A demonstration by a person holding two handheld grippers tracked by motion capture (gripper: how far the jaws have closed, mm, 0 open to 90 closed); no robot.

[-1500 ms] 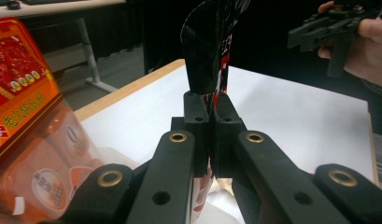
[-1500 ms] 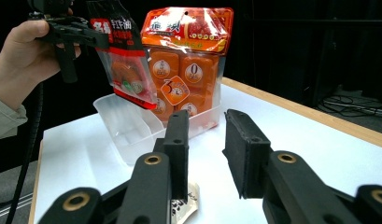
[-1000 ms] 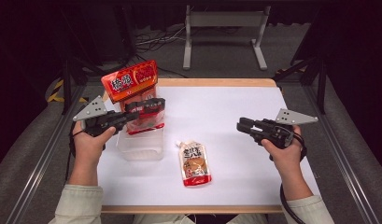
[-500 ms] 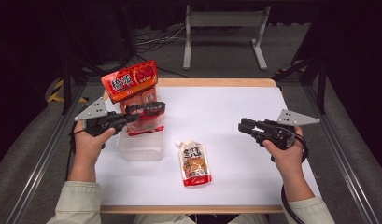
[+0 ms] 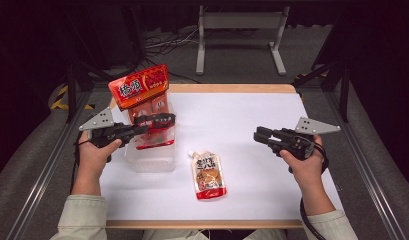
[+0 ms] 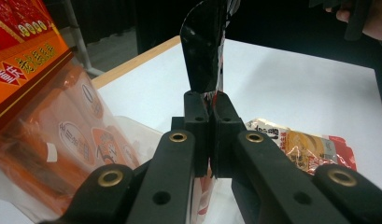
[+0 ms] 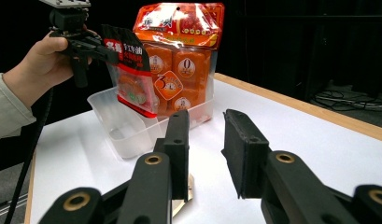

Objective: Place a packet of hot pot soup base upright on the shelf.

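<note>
High view: left gripper (image 5: pixel 164 119) clamped on the top edge of a dark-topped sauce pouch (image 5: pixel 154 132), hung upright over the clear plastic tub (image 5: pixel 151 159), presumably for lowering beside the tall orange snack bag (image 5: pixel 140 87) standing at the far end. Spouted pouch (image 5: pixel 208 174) flat on the white table (image 5: pixel 252 125), just right of the tub.

Left gripper view: jaws pinched on the pouch's edge (image 6: pixel 206 51).

Right gripper view: right gripper (image 7: pixel 205 140) parted, empty, well apart from the tub (image 7: pixel 125 126).

White-topped table (image 5: pixel 252 125), wooden edge; grey carpet floor (image 5: pixel 232 60); metal stand (image 5: pixel 239 37) behind; dark surroundings, cables (image 5: pixel 164 42).
</note>
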